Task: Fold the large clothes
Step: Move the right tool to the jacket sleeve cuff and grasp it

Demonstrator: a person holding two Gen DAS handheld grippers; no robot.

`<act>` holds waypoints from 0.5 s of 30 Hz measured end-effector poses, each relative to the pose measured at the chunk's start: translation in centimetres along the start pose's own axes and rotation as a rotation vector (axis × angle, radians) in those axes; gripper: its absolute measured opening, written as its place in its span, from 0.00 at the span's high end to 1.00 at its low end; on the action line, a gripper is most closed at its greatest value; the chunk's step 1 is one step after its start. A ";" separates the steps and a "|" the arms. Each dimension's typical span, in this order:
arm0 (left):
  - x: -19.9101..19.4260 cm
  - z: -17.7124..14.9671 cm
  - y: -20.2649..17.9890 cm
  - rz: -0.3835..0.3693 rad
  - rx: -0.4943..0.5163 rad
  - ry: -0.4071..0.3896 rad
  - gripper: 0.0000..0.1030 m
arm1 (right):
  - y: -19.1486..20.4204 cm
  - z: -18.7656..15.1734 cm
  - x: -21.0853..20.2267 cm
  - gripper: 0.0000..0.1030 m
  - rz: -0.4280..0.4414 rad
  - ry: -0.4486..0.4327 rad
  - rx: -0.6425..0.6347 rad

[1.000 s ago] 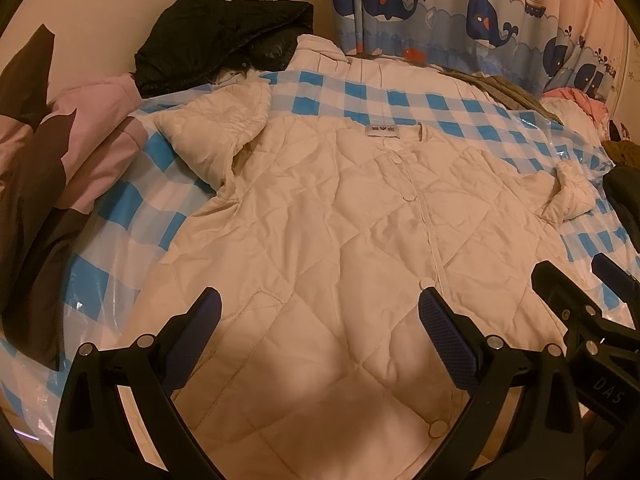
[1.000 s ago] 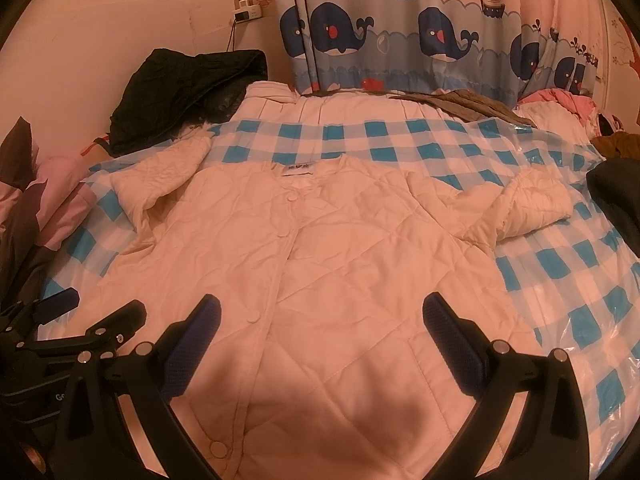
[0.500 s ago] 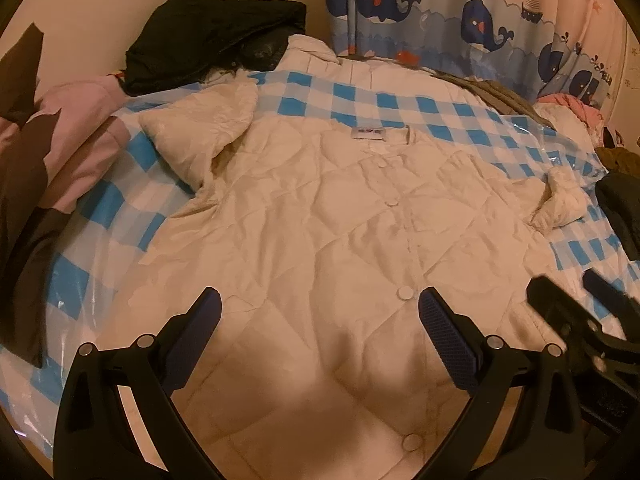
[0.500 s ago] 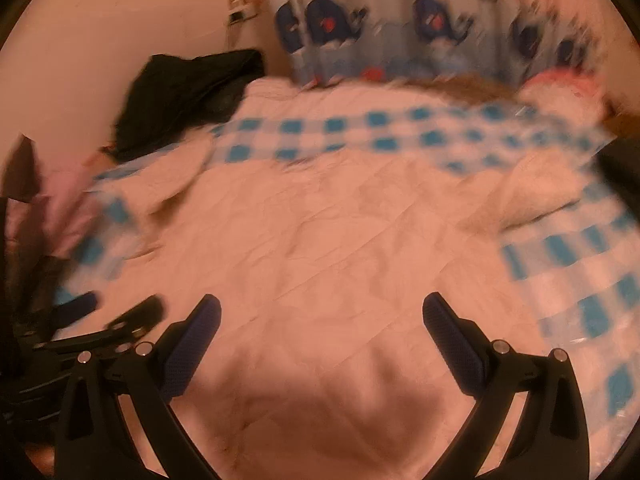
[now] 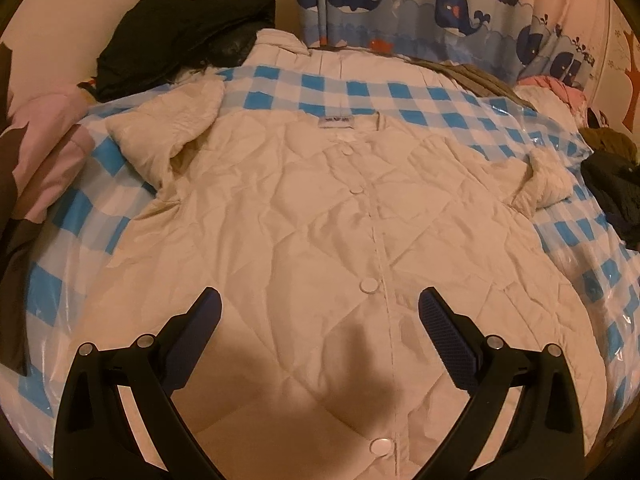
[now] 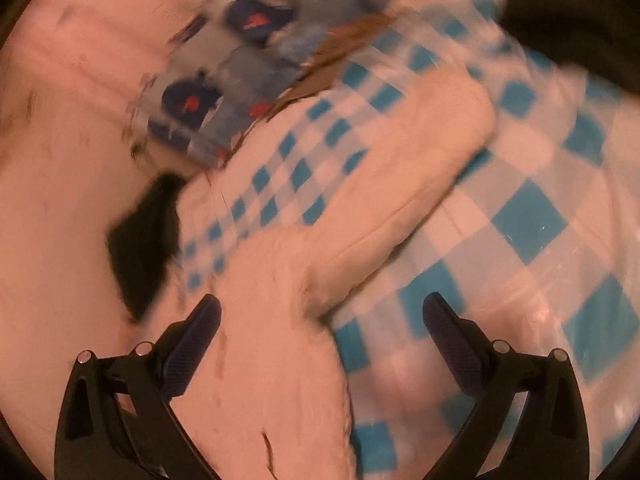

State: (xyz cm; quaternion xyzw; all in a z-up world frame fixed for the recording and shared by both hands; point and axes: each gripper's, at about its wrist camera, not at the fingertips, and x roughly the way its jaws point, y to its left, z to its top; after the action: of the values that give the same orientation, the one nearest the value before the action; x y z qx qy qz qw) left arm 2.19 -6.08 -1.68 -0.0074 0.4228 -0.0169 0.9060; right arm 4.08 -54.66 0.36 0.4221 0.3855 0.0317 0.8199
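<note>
A blue-and-white checked plastic-covered bed sheet (image 5: 404, 92) is lying under everything. Spread flat on its middle, a cream quilted button-front jacket (image 5: 304, 216) is facing up, both sleeves bent inward. Behind the jacket, a whale-print curtain (image 5: 400, 4) is hanging; at the jacket's far left a crumpled black garment (image 5: 176, 28) is heaped, with a pink-and-brown quilt (image 5: 36, 148) beside the left sleeve. Dark clothing (image 5: 616, 196) is sitting past the right sleeve. The left gripper (image 5: 319, 312) is hovering over the jacket's lower front, jaws spread wide, gripping nothing. The right gripper (image 6: 321, 314), in a blurred view, is tilting over the jacket's right sleeve (image 6: 404, 184), jaws likewise apart and empty.
</note>
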 end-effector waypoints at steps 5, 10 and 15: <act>1.6 -0.3 -1.0 -0.010 0.005 0.036 0.08 | -7.3 4.5 2.7 0.05 0.166 -0.007 0.268; 3.2 -0.6 -1.7 -0.001 0.024 0.063 0.08 | -10.7 8.9 5.5 0.05 0.178 -0.062 0.334; 4.0 -0.7 -2.2 0.001 0.039 0.076 0.08 | -6.7 13.3 6.6 0.05 -0.014 -0.143 0.126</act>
State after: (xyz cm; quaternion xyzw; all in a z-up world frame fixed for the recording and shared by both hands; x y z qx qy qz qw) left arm 4.17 -8.39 -5.20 0.0111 0.4565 -0.0249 0.8893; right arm 15.60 -65.35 -3.80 0.4712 0.3303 -0.0284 0.8173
